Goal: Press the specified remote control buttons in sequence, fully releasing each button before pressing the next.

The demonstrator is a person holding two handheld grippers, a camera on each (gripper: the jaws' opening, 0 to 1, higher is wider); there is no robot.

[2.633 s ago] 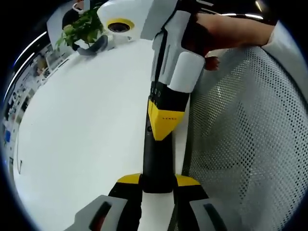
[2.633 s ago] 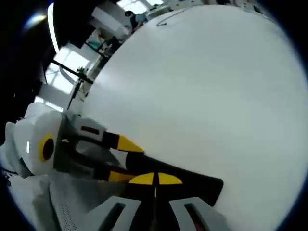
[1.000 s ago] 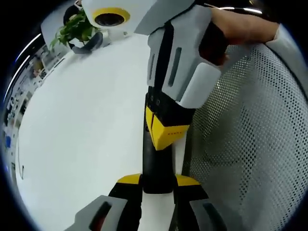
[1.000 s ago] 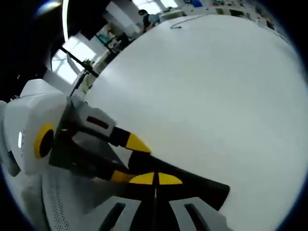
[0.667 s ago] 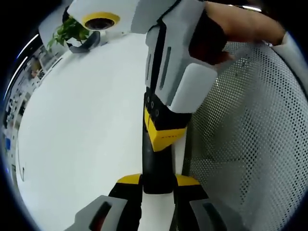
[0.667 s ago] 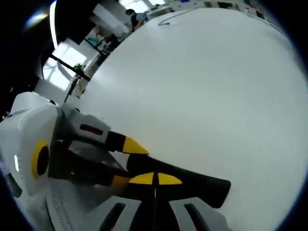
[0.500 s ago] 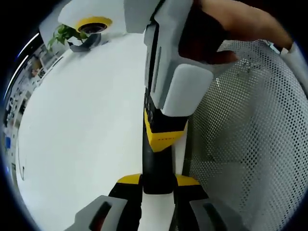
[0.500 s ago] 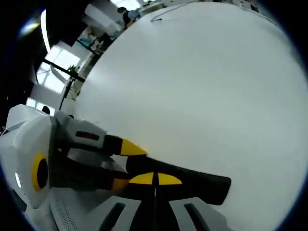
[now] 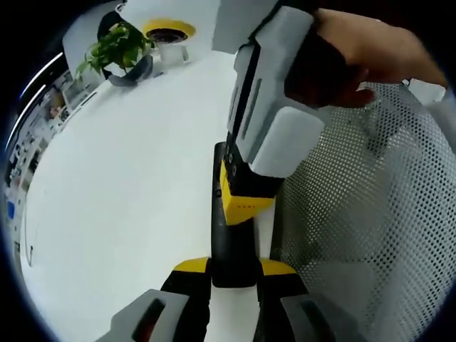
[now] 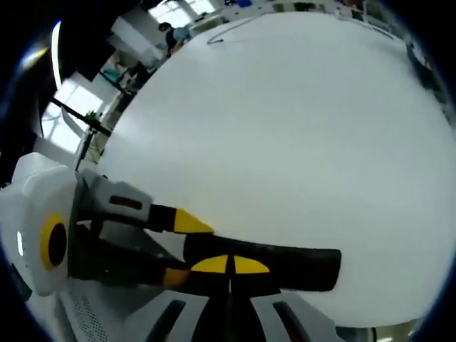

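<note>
A long black remote [image 9: 229, 239] lies over the white table [image 9: 121, 185] near its edge. My left gripper [image 9: 234, 266] is shut on the remote's near end, one yellow-tipped jaw on each side. My right gripper [image 9: 244, 205], held by a hand [image 9: 363, 53], comes down from the upper right with its yellow tip resting on the remote's top face. In the right gripper view my right gripper [image 10: 229, 265] is shut, its tips together on the remote [image 10: 285, 260]. The left gripper [image 10: 178, 246] grips the remote's left end there. The buttons are hidden.
A potted plant [image 9: 117, 46] stands at the table's far side. A white mesh chair back [image 9: 363, 221] fills the space beside the table edge. A thin dark cable [image 10: 228, 30] lies far across the table [image 10: 285, 135]. Office furniture and a person show in the distance.
The right gripper has tilted and shifted slightly above the remote, its tip staying on the top face. The left gripper keeps its hold; both views have swung a little.
</note>
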